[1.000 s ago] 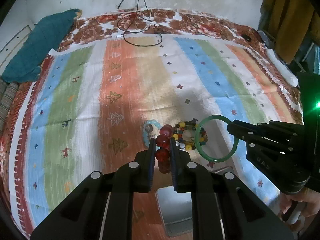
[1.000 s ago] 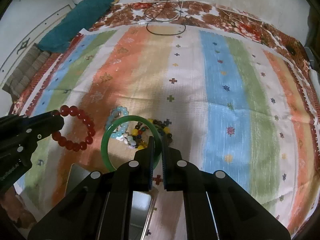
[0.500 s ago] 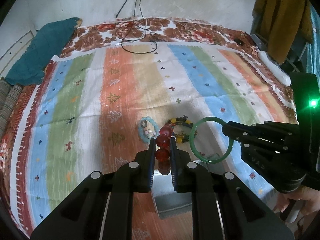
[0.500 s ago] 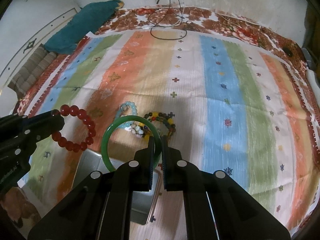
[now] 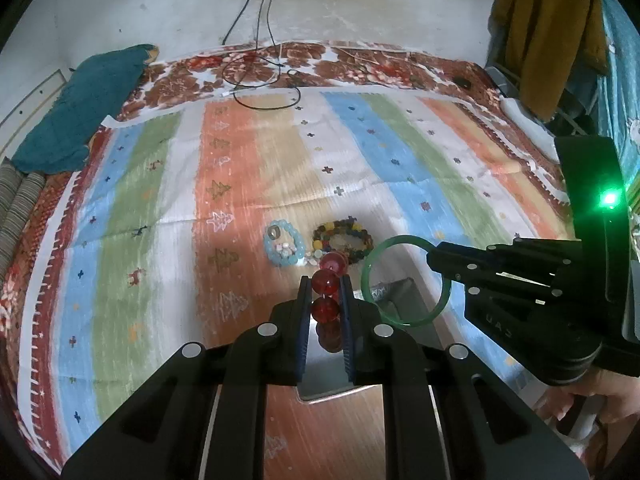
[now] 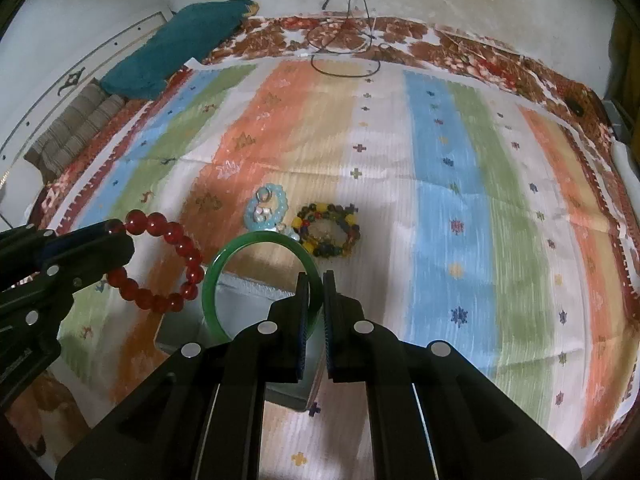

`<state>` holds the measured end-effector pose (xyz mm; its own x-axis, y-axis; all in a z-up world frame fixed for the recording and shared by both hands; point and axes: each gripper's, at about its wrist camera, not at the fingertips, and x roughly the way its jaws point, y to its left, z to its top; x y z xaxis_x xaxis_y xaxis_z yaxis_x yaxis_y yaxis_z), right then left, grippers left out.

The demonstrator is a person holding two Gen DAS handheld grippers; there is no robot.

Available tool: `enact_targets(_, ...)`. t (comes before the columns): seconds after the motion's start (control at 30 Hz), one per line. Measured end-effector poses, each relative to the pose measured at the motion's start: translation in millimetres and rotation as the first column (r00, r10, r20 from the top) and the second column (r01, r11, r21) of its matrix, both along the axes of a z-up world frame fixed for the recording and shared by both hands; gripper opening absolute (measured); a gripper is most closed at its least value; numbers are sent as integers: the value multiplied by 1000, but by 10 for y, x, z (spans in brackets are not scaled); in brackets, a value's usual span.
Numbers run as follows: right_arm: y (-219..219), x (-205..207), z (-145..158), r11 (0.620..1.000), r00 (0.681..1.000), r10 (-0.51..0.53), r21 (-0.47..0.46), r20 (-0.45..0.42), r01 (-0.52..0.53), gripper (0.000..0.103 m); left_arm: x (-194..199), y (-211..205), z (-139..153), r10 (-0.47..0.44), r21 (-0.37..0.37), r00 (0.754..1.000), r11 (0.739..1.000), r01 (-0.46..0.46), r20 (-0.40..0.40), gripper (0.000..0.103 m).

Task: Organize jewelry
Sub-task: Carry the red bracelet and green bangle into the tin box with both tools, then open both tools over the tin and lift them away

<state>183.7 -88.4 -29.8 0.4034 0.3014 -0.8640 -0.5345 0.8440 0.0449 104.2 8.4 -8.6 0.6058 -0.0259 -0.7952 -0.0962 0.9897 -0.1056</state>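
My left gripper (image 5: 326, 294) is shut on a red bead bracelet (image 5: 326, 306), seen edge-on; the bracelet shows as a ring in the right wrist view (image 6: 160, 260). My right gripper (image 6: 316, 292) is shut on a green bangle (image 6: 256, 240), which also shows in the left wrist view (image 5: 406, 280). Both are held above a grey metal box (image 6: 256, 308) on the striped cloth. Beyond the box lie a light blue bead bracelet (image 6: 267, 210) with small rings and a multicoloured bead bracelet (image 6: 328, 236).
The striped cloth (image 6: 440, 200) covers a bed. A teal pillow (image 6: 180, 44) lies at the far left. Black cables (image 6: 344, 56) trail from the wall at the far edge. Clothes hang at the right (image 5: 536, 32).
Both grippers have pulled back and up with their bracelets. The grey box has come more into view beneath them, and the pieces on the cloth look farther away.
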Motion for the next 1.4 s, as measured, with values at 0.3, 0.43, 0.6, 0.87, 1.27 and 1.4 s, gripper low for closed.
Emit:
enact_targets(0.3, -39, -114, -12, 1000, 1000, 6, 4, -7, -6, 8, -75, -24, -15, -1, -4, 1000, 1000, 1, 0, 13)
enact_targets(0.43, -46, -117, -45, 999, 997, 18, 53, -71, -14, 9, -115, -22, -52, 2, -27, 1000, 1000, -2, -15, 16)
enact_targets(0.6, -71, -87, -38, 998, 997, -16, 60, -76, 20, 37, -120, 53, -58, 47, -22, 999, 999, -47, -22, 29)
enact_targets(0.87, -161, 22, -55, 997, 995, -67, 41, -77, 70, 47, -61, 186, -94, 95, -16, 995, 995, -96, -43, 44)
enact_targets(1.27, -116, 176, -112, 997, 994, -74, 6, -78, 75, 65, 158, 337, -282, 142, 10, 984, 990, -142, -106, 63)
enact_targets(1.4, -103, 247, -119, 997, 994, -78, 2, -76, 78, 69, 264, 398, -342, 151, 16, 980, 988, -151, -127, 66)
